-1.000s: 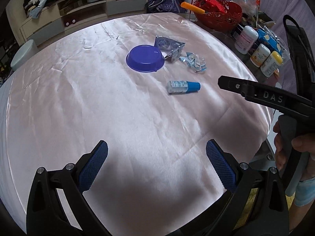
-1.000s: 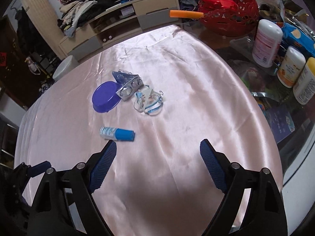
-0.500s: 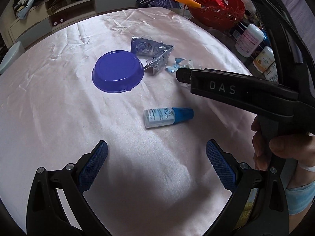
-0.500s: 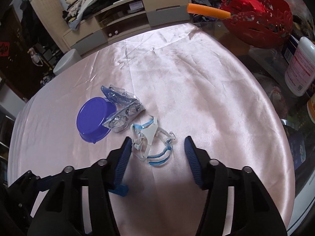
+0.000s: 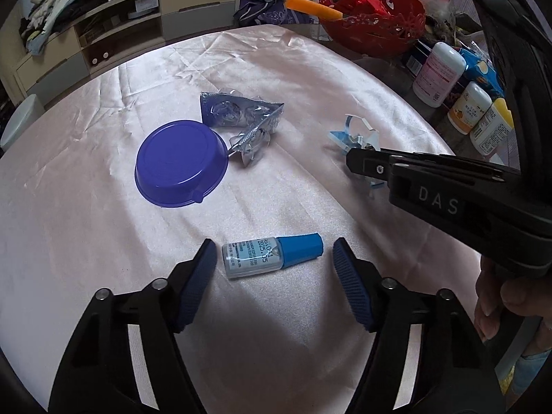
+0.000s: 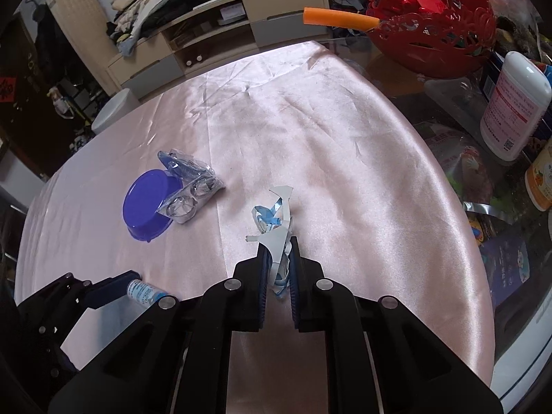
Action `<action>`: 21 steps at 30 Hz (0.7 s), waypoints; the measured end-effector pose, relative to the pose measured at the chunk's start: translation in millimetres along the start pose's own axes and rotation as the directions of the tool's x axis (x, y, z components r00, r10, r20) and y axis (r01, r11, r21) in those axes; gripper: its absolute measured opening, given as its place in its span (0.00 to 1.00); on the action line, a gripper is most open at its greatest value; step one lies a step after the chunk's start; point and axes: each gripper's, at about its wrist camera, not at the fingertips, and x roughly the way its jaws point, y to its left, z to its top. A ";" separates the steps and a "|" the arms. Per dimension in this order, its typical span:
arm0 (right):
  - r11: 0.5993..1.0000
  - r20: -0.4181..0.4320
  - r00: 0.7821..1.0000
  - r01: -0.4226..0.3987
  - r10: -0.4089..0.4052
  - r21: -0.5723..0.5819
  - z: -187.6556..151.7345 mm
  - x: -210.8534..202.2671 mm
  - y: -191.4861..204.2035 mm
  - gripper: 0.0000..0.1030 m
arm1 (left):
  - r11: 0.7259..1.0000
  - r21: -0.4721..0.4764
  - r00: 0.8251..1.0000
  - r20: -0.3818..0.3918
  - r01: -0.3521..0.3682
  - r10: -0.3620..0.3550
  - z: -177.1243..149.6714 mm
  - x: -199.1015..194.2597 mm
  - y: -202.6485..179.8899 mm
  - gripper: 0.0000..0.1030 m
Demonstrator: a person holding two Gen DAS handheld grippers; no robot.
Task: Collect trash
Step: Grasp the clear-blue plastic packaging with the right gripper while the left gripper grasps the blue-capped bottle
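Clamping on the paper scrap [image 6: 276, 241], the right gripper [image 6: 277, 269] has just been closing, and its pads now pinch the torn white-and-blue tangle against the pink cloth [image 6: 345, 158]. Only the near end of the scrap sits between the pads; the rest sticks up and away toward 12 o'clock. The scrap looks like loose loops, so a lift could tear it or leave a strip behind on the cloth.

The left gripper [image 5: 274, 265] has also been closing, but its pads do not yet touch the vial [image 5: 272, 255], which lies on its side between them with its blue cap pointing to 3 o'clock. It grasps nothing so far. The pads would meet the vial end to end, base and cap, not across its body. I judge that a risky hold: a round, smooth vial squeezed along its length may tip or squirt out, and on satin it would roll freely.

Satin itself is a hazard. Pads pressed low could pinch a fold of cloth with the trash and drag everything on it when lifted.

From the left wrist view, the right gripper's arm crosses at 3 o'clock, near the vial. If both lift together they might knock each other.

Still untouched are the purple bowl [image 5: 181, 165], lying upside down at 10 o'clock from the vial, and the blister pack [image 5: 241, 117], whose edge rests against the bowl's rim. Pulling the pack carelessly could shift the bowl.
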 end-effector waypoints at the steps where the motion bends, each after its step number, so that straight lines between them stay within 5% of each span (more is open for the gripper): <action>1: 1.000 0.001 1.000 0.002 -0.002 0.001 -0.8 -2.0 0.7 0.12 | 1.000 -0.001 1.000 -0.002 -0.001 0.001 -0.3 -1.3 0.6 0.54; 21: 0.998 0.107 0.992 0.063 -0.061 -0.014 -67.5 -121.3 31.1 0.12 | 0.999 0.010 0.990 0.137 0.031 -0.032 -55.5 -139.6 2.0 0.54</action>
